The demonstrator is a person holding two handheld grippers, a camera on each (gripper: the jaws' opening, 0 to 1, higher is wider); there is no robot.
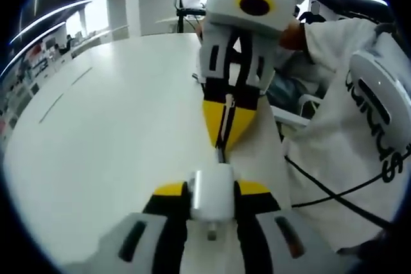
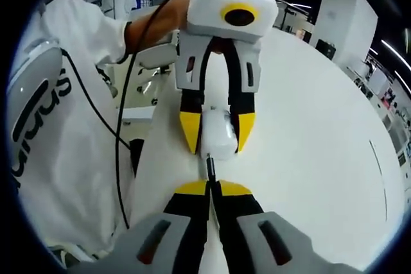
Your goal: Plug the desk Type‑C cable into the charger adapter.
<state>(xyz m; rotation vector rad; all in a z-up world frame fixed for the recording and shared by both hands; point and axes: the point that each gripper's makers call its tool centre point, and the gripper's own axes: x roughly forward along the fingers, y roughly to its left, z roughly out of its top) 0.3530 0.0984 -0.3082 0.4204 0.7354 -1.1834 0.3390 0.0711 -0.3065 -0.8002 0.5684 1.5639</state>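
My left gripper [image 1: 212, 189] is shut on a white charger adapter [image 1: 212, 196], clamped between its yellow-tipped jaws at the bottom of the left gripper view. Facing it from above, my right gripper [image 1: 226, 134] is shut on the dark Type-C plug [image 1: 220, 153], whose tip meets the adapter's face. In the right gripper view, the right gripper [image 2: 212, 187] pinches the plug [image 2: 209, 163] just below the adapter [image 2: 217, 134], which the left gripper [image 2: 217, 142] holds. How deep the plug sits I cannot tell.
Under both grippers lies a wide white table [image 1: 115, 126]. A person in a white shirt [image 1: 334, 113] stands at its edge. A black cable [image 2: 119, 139] hangs across the shirt. Office desks and shelves stand far behind.
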